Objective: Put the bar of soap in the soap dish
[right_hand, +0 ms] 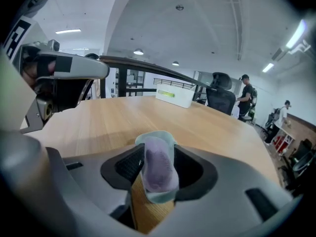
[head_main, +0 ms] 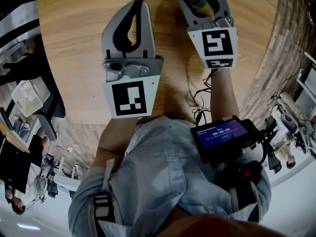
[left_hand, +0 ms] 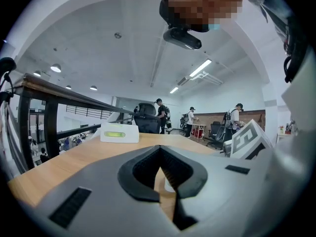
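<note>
Soap (right_hand: 159,169) sits in the dish (right_hand: 161,198) between right gripper's (right_hand: 158,158) jaws.

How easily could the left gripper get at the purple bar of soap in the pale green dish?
Probably not easily: the right gripper flanks the purple bar of soap and pale green dish with its jaws. The left gripper, shut and empty, is beside it.

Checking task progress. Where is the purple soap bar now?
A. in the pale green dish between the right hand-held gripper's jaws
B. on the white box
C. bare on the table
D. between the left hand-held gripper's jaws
A: the soap bar sits in the dish, between the right hand-held gripper's parted jaws.
</note>
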